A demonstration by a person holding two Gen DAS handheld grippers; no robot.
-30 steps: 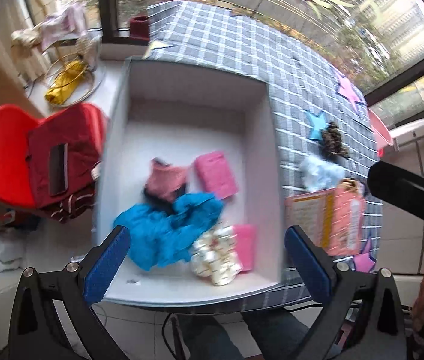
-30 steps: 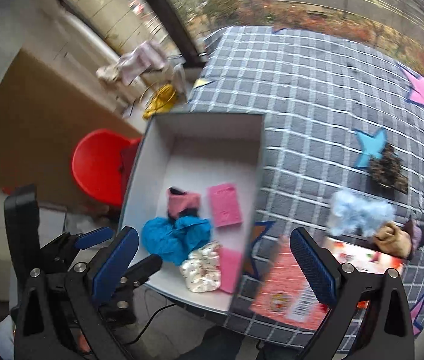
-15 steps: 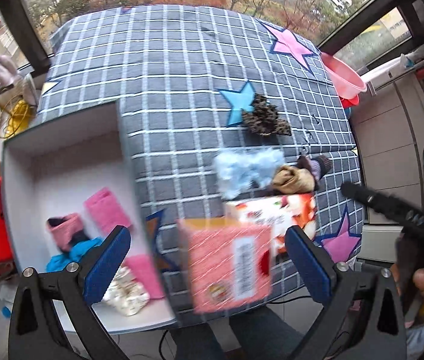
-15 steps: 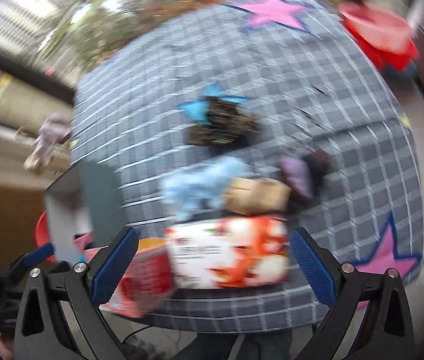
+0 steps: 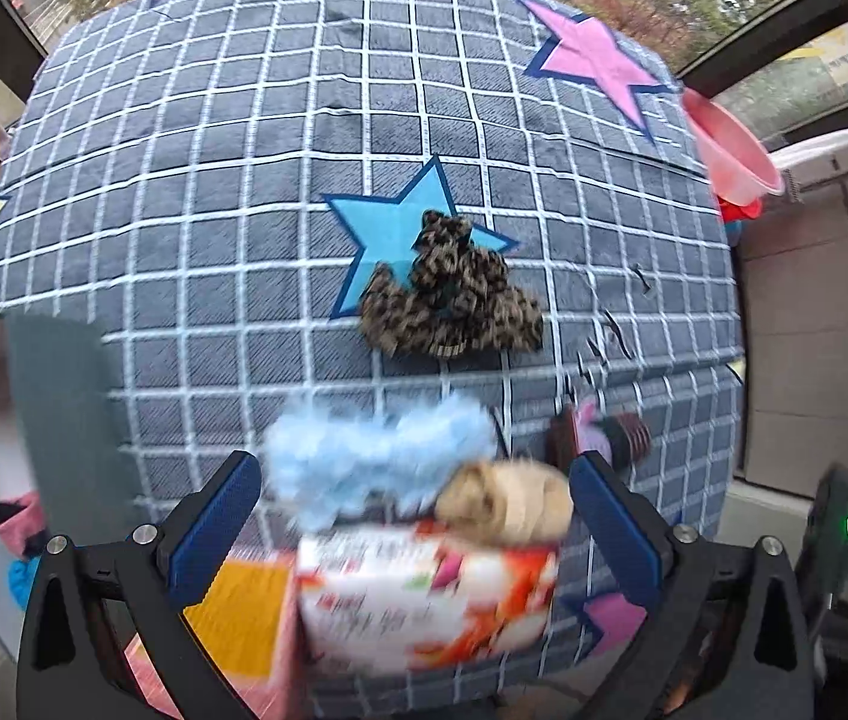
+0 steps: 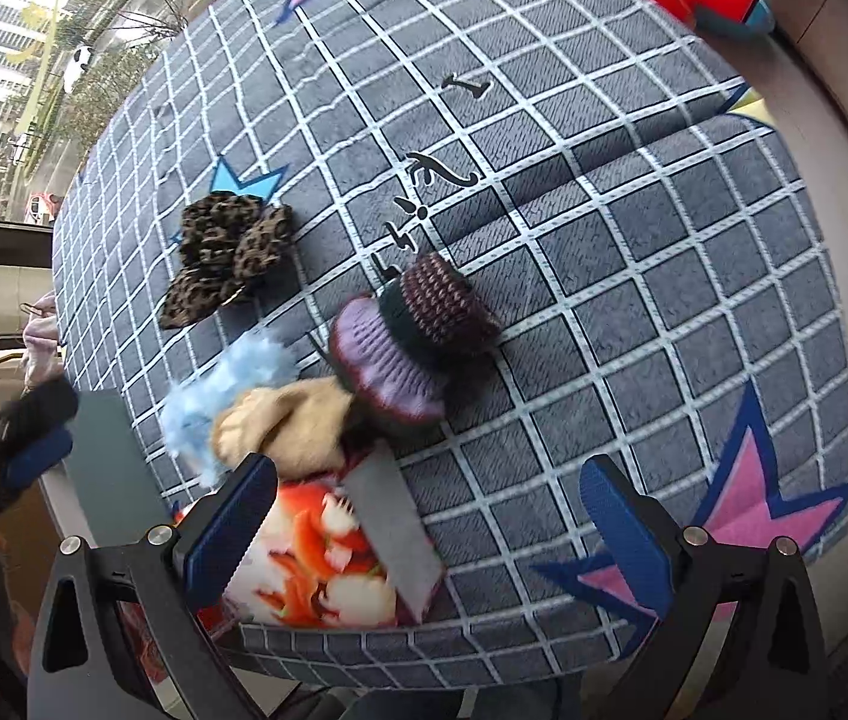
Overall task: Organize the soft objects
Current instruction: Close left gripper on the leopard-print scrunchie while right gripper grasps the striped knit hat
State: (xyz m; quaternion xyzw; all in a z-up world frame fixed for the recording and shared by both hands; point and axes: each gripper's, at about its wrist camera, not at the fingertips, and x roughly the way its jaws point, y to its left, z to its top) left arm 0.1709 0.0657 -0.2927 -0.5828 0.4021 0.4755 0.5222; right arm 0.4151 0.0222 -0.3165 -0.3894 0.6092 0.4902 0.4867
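Left hand-held gripper (image 5: 408, 504) and right hand-held gripper (image 6: 424, 507) both released, empty, above table (image 5: 213, 180); leopard scrunchie (image 5: 454, 294) far.

Both cameras swing away from the grey box (image 5: 57, 396) toward the loose pile on the checked cloth (image 5: 231, 180). A second ago the left wrist view looked straight down into the box at the blue, pink and floral pieces; now only the box's right wall and a sliver of pink and blue at the frame's left edge remain, and the left gripper (image 5: 408, 516) sits low over the fluffy light-blue piece (image 5: 375, 456) and the beige piece (image 5: 508, 501) — both motion-blurred. The right gripper (image 6: 424, 516) likewise leaves the box behind and now frames the purple knit piece (image 6: 417, 336), with the leopard-print piece (image 6: 225, 252) much larger than before.
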